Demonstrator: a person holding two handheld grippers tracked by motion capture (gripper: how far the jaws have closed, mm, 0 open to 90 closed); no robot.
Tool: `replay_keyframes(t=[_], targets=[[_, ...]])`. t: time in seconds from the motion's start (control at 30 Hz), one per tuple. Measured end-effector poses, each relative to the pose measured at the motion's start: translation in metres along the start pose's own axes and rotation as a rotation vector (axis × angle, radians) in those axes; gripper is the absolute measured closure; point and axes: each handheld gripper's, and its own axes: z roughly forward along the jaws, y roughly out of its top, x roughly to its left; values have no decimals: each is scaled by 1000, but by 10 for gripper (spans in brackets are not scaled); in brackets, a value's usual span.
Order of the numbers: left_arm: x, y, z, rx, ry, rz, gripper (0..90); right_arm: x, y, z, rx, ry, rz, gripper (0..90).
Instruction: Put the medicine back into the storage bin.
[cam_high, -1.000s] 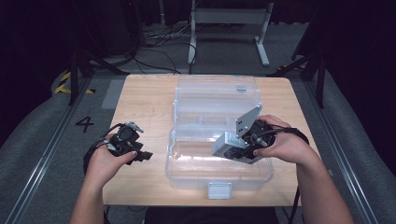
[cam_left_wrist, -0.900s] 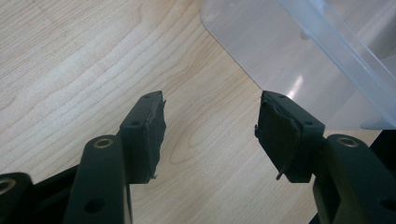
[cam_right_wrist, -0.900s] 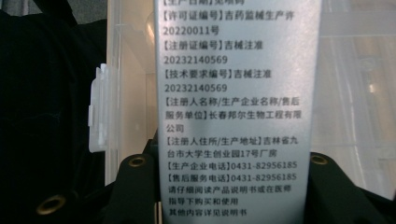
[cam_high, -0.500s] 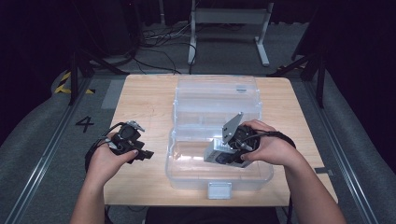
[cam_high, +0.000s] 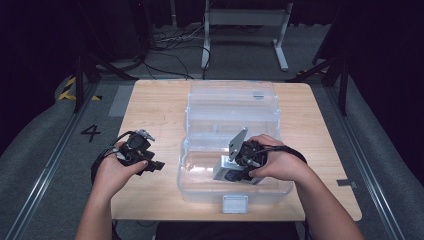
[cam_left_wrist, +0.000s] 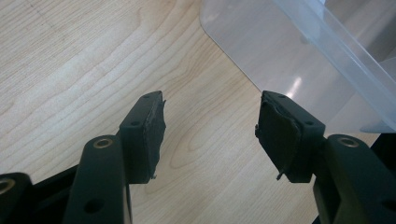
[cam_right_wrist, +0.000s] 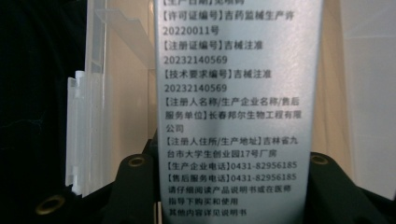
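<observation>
Since a second ago, my right gripper (cam_high: 231, 172) has come down and toward me, carrying the box (cam_right_wrist: 238, 107) lower into the bin (cam_high: 200, 192). Its jaws stand on either side of this grey box, whose printed face runs up the middle of the right gripper view; they are clamped on its two edges. In the high view the box sits inside the near compartment of the clear bin, tilted, with my right hand (cam_high: 275, 162) wrapped around the gripper body just above the bin's rim. Clear dividers (cam_right_wrist: 86, 130) of the bin stand to the left of the box in the right gripper view.

My left gripper (cam_left_wrist: 210, 133) has not shifted. Its jaws stand apart with nothing between them, over the bare table (cam_left_wrist: 70, 70), just beside the bin's near left corner. My left hand (cam_high: 117, 170) holds it near the table's left edge, well apart from the box.
</observation>
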Motion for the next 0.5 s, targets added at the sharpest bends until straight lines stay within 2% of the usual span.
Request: replay_keyframes(t=[0.5], targets=[[1, 0, 0, -3, -2, 1, 415, 7, 7, 25, 62, 14, -33, 570]])
